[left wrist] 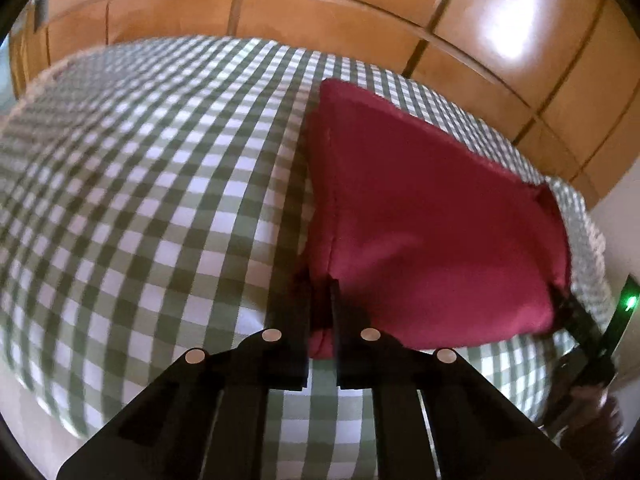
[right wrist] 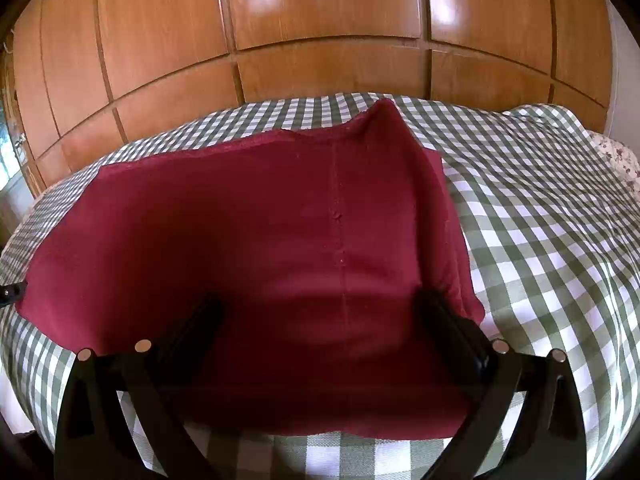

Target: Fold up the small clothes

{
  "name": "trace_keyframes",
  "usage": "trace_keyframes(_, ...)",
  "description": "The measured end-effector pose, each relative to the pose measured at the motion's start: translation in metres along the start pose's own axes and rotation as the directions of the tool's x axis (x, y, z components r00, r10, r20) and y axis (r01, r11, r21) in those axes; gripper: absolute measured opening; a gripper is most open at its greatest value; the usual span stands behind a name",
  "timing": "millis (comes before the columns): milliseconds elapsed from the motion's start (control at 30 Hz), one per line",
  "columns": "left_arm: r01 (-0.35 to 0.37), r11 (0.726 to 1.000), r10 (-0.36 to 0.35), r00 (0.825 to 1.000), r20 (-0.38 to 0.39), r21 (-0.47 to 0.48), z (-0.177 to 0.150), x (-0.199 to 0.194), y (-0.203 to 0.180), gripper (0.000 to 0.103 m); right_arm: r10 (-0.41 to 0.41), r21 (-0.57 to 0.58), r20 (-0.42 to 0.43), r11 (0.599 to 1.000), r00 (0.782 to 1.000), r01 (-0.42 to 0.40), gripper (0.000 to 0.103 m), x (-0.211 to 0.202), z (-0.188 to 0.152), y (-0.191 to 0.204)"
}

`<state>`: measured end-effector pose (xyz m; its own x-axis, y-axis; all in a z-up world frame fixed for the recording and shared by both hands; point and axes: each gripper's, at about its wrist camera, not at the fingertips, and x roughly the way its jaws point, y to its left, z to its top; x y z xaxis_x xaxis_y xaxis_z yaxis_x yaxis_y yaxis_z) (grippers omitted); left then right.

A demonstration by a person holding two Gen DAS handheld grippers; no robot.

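Observation:
A dark red garment (right wrist: 280, 240) lies spread on a green and white checked bedspread (right wrist: 540, 220). In the left wrist view my left gripper (left wrist: 320, 292) is shut on the near left corner of the red garment (left wrist: 420, 220). My right gripper (right wrist: 320, 304) is open, with its fingers wide apart over the near part of the garment; it holds nothing. The right gripper also shows at the right edge of the left wrist view (left wrist: 560, 300), at the garment's far corner. The left gripper's tip shows at the left edge of the right wrist view (right wrist: 10, 292).
A glossy wooden wardrobe (right wrist: 320, 20) stands right behind the bed. A floral cloth (right wrist: 620, 160) lies at the bed's far right. The checked bedspread (left wrist: 140, 200) stretches bare to the left of the garment.

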<state>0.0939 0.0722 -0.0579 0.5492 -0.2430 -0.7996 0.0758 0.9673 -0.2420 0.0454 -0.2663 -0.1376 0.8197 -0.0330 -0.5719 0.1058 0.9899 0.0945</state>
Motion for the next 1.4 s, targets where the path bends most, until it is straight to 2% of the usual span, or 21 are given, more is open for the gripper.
trace_keyframes(167, -0.024, 0.999, 0.024, 1.0, 0.0, 0.021, -0.008, -0.001, 0.009, 0.007, -0.002, -0.002, 0.012, 1.0, 1.0, 0.002, 0.101, 0.0, -0.002, 0.001)
trace_keyframes(200, -0.029, 1.0, 0.029, 1.0, -0.006, 0.006, -0.008, 0.0, 0.011, 0.012, -0.003, -0.002, 0.012, 1.0, 1.0, 0.003, 0.1, 0.0, -0.002, 0.001)
trace_keyframes(267, -0.084, 0.996, 0.084, 0.996, 0.009, 0.005, -0.005, -0.004, 0.007, 0.023, -0.004, -0.002, 0.012, 1.0, 1.0, 0.004, 0.1, 0.0, -0.002, 0.001)
trace_keyframes(333, -0.105, 0.994, 0.103, 0.993, 0.054, 0.03, -0.003, -0.016, -0.007, 0.027, -0.003, -0.002, 0.013, 1.0, 1.0, 0.003, 0.1, 0.0, -0.002, 0.001)
trace_keyframes(400, -0.045, 0.996, 0.036, 0.993, 0.116, 0.08, -0.004, -0.032, -0.026, 0.043, -0.004, -0.003, 0.015, 1.0, 1.0, 0.004, 0.1, 0.0, -0.002, 0.001)
trace_keyframes(433, 0.001, 0.993, -0.018, 0.99, 0.141, 0.121, -0.006, -0.04, -0.039, 0.045, -0.003, -0.004, 0.016, 1.0, 1.0, 0.003, 0.1, 0.0, -0.002, 0.001)
trace_keyframes(533, 0.074, 0.966, -0.099, 0.991, 0.091, 0.246, -0.015, -0.034, -0.074, 0.045, -0.003, -0.005, 0.017, 1.0, 1.0, 0.003, 0.1, 0.0, -0.002, 0.0)
trace_keyframes(633, 0.103, 0.945, -0.116, 0.993, 0.023, 0.31, -0.023, -0.013, -0.094, 0.045, -0.003, -0.005, 0.019, 1.0, 1.0, 0.003, 0.1, 0.0, -0.002, 0.001)
trace_keyframes(733, 0.108, 0.942, -0.094, 0.994, -0.058, 0.319, -0.033, 0.013, -0.104, 0.045, -0.001, -0.004, 0.021, 1.0, 1.0, 0.002, 0.1, 0.0, -0.002, 0.0)
trace_keyframes(867, 0.098, 0.933, -0.078, 0.994, -0.07, 0.347, -0.044, 0.015, -0.097, 0.045, -0.001, -0.004, 0.029, 1.0, 1.0, 0.001, 0.101, -0.001, -0.003, 0.001)
trace_keyframes(1000, 0.085, 0.93, -0.072, 0.996, -0.051, 0.357, -0.049, 0.011, -0.098, 0.045, -0.002, -0.005, 0.029, 1.0, 1.0, 0.002, 0.101, -0.001, -0.003, 0.001)
trace_keyframes(1100, 0.092, 0.939, -0.087, 0.996, -0.031, 0.331, -0.043, 0.004, -0.1, 0.045, -0.006, -0.005, 0.023, 1.0, 1.0, 0.006, 0.101, 0.0, -0.003, 0.002)
trace_keyframes(1167, 0.1, 0.95, -0.108, 0.994, 0.009, 0.295, -0.035, -0.007, -0.094, 0.045, -0.024, -0.014, 0.006, 1.0, 1.0, 0.024, 0.1, -0.001, 0.0, 0.004)
trace_keyframes(1233, 0.058, 0.96, -0.079, 0.995, 0.066, 0.273, -0.026, -0.014, -0.085, 0.045, -0.032, -0.007, -0.024, 0.999, 0.999, 0.032, 0.099, -0.006, 0.007, 0.004)
trace_keyframes(1300, 0.017, 0.971, -0.038, 0.996, 0.087, 0.239, -0.02, -0.015, -0.072, 0.045, -0.029, 0.027, -0.013, 0.999, 0.999, 0.03, 0.089, -0.02, 0.014, -0.001)
trace_keyframes(1333, -0.001, 0.981, -0.016, 0.996, 0.09, 0.194, -0.015, -0.014, -0.059, 0.045, -0.032, 0.045, 0.003, 0.998, 0.999, 0.032, 0.079, -0.027, 0.017, -0.005)
trace_keyframes(1400, -0.017, 0.991, 0.007, 0.997, 0.076, 0.134, -0.01, -0.009, -0.041, 0.045, -0.07, 0.086, 0.032, 0.994, 0.997, 0.067, 0.078, -0.037, 0.022, -0.016)
